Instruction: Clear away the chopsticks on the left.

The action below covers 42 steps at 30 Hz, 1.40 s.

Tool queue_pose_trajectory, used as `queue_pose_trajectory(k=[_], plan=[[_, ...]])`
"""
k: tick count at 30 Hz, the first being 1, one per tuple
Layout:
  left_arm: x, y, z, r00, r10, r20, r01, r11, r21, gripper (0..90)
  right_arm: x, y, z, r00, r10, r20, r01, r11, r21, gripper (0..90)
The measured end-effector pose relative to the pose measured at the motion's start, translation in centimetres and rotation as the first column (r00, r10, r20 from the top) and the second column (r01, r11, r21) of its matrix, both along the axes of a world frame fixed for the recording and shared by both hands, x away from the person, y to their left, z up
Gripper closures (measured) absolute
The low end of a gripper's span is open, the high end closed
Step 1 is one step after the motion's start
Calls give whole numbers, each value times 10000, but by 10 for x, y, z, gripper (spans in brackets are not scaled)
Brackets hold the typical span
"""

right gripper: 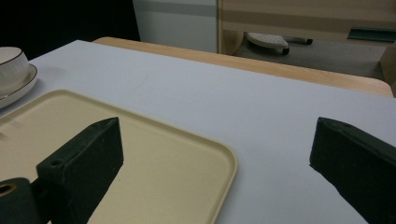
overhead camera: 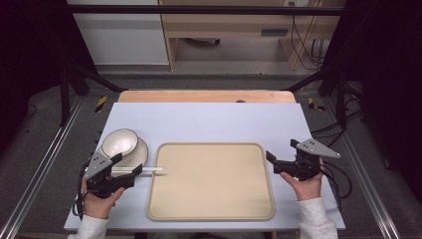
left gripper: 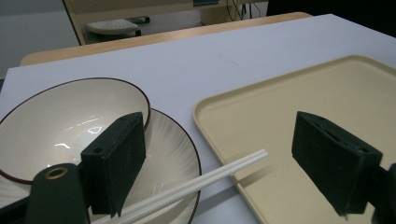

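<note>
A: What was seen around the left gripper (overhead camera: pixel 125 168)?

B: A white table (overhead camera: pixel 209 122) was spread beneath it. A beige tray (overhead camera: pixel 211 181) was laid just past its right jaw. A plate (left gripper: pixel 175 154) was set under its left jaw, with a bowl (left gripper: pixel 60 121) stood on it. White chopsticks (left gripper: pixel 205 179) were seen between the jaws, propped on the plate's rim, their tips over the tray's edge. The jaws were spread wide and the chopsticks were not pressed by either pad.

A: And the right gripper (overhead camera: pixel 276 160)?

B: Its jaws were also held wide, with nothing between them. The tray's corner was seen under its left jaw, and bare table under its right. The bowl and plate were placed well off to its left.
</note>
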<state>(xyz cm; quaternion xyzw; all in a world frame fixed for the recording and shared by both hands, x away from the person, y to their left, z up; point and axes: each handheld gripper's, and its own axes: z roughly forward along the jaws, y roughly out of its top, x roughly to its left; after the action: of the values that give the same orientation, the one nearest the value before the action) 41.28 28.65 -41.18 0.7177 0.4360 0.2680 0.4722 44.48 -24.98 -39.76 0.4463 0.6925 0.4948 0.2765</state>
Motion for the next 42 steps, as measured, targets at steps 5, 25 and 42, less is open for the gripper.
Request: queue_pose_trajectory(k=[5,25,42], plan=[[-7,5,-1,9998,-151,-151,153,9998,95,181,-1,2,-2,10000,72,-37,-73,9997,-227,29],[-5,36,-34,9909,483,-1255,-345,9933,1099,218,1,8,-4,9995,249,-208,-254,9994,-217,32],[19,42,-46,9904,842,-1096,-571,9714,2304,330,3,12,-7,9990,299,-346,-313,9986,-419,33]])
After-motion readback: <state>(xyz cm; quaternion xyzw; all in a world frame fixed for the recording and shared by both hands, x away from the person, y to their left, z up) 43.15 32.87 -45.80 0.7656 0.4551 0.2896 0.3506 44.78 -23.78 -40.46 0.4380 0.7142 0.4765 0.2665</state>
